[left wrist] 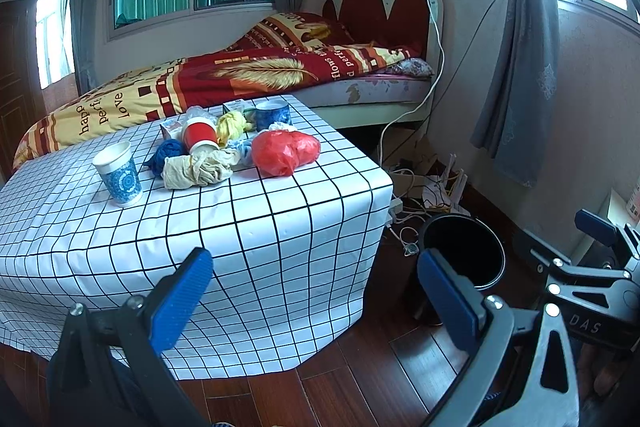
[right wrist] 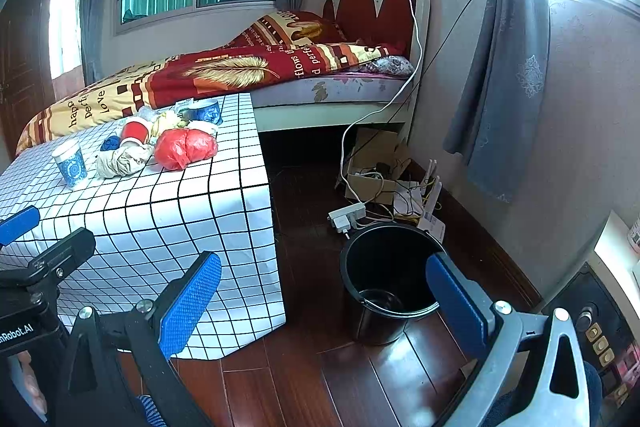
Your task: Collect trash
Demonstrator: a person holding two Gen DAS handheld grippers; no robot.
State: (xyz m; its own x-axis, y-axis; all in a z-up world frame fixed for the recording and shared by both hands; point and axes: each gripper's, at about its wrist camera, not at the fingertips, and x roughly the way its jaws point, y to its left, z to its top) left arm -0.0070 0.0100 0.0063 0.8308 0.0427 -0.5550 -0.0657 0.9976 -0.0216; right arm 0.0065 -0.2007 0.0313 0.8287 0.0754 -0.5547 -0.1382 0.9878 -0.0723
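Left wrist view showed the left gripper [left wrist: 316, 291] wide and empty; the right gripper [right wrist: 324, 291] likewise; the red plastic bag [left wrist: 286, 151], likely light, crumply, slippery, suited a mid-bulge pinch.

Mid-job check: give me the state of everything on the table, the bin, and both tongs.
Left tongs: open, empty.
Right tongs: open, empty.
Black bin: upright on floor, looks empty.
Red plastic bag: crumpled, on table.
Blue-patterned cup: upright, near table edge.
Second blue-patterned cup: upright, far side.
Red cup: tipped on its side.
Beige rag: knotted, beside red cup.
Yellow rag: bunched up.
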